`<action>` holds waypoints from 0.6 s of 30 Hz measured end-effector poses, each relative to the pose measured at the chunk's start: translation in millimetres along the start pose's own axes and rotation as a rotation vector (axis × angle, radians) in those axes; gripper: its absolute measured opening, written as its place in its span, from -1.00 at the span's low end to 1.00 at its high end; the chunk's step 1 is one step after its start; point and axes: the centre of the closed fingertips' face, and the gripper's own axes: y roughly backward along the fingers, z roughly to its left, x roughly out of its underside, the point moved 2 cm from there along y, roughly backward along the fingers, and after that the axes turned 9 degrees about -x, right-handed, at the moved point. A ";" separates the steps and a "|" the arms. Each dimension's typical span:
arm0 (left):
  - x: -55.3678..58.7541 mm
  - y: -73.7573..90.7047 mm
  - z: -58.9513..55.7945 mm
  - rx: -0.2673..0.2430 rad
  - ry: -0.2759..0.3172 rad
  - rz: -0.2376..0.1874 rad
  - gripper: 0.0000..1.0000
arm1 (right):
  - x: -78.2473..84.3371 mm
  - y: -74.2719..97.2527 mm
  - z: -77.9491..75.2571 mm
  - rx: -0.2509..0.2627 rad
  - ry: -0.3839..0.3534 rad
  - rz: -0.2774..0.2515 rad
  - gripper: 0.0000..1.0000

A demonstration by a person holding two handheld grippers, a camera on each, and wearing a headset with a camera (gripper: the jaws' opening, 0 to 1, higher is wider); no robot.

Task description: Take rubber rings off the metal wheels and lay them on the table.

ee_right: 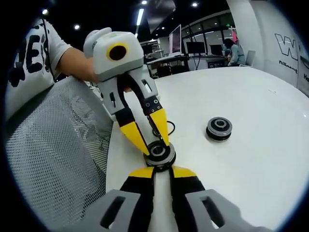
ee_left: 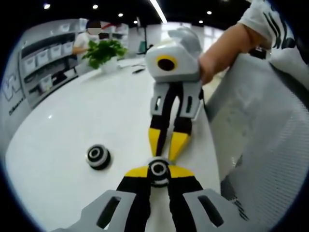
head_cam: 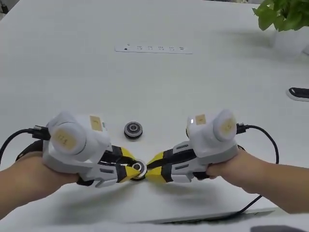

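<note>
A metal wheel with a black rubber ring [head_cam: 138,168] is held just above the table's near edge, between both grippers. My left gripper [head_cam: 130,170] comes in from the left, and its yellow tips are shut on the wheel [ee_left: 159,170]. My right gripper [head_cam: 151,170] meets it from the right and is shut on the wheel's [ee_right: 161,153] opposite rim. In the left gripper view the right gripper [ee_left: 166,146] reaches down from the top. In the right gripper view the left gripper [ee_right: 153,141] does the same. A second ringed wheel [head_cam: 133,130] lies flat on the table just beyond them.
A white power strip [head_cam: 153,49] lies far back on the white table [head_cam: 203,82]. A green plant [head_cam: 282,14] stands at the back right, and a flat black object [head_cam: 298,93] lies at the right edge. Cables trail from both grippers. A mesh chair back [ee_right: 53,164] is close behind.
</note>
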 end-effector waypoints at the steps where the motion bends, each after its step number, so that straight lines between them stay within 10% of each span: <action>1: 0.0 -0.2 -0.2 -0.001 0.000 0.000 -0.72 | 0.2 0.2 0.2 0.000 0.000 0.001 -0.83; 18: 0.2 -1.7 -1.6 -0.015 -0.003 0.002 -0.73 | 1.9 1.3 -2.7 0.011 -0.060 -0.008 -0.99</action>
